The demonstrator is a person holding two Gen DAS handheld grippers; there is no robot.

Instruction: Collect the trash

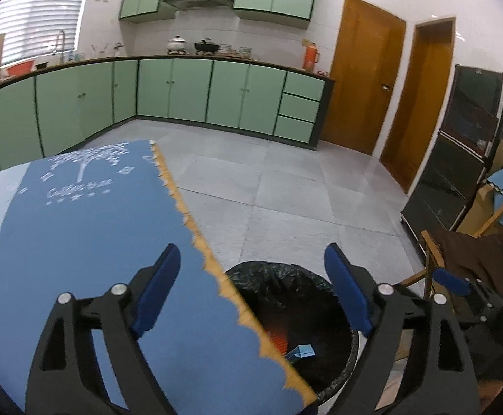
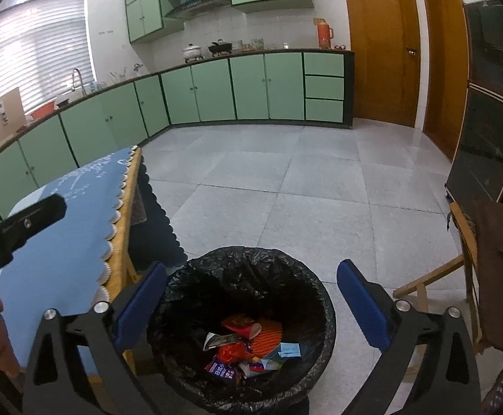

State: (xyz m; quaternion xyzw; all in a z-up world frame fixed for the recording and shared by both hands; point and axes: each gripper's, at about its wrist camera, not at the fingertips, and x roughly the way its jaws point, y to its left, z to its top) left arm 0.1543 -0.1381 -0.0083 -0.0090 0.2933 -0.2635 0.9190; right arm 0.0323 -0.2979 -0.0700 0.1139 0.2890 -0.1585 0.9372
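Both grippers empty over the lined trash bin

The right gripper (image 2: 251,307) hangs with jaws spread wide, nothing between them, directly above the black-lined trash bin (image 2: 182,297), where wrappers (image 2: 241,349) lie at the bottom. The left gripper (image 1: 254,297), also released and empty, straddles the blue tablecloth (image 1: 85,235) edge beside the bin. Green cabinets (image 2: 216,90) stand beyond.

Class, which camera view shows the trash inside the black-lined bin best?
The right wrist view: the bin sits open below, with wrappers plainly visible. In the left wrist view the table edge hides much of it, leaving a few scraps.
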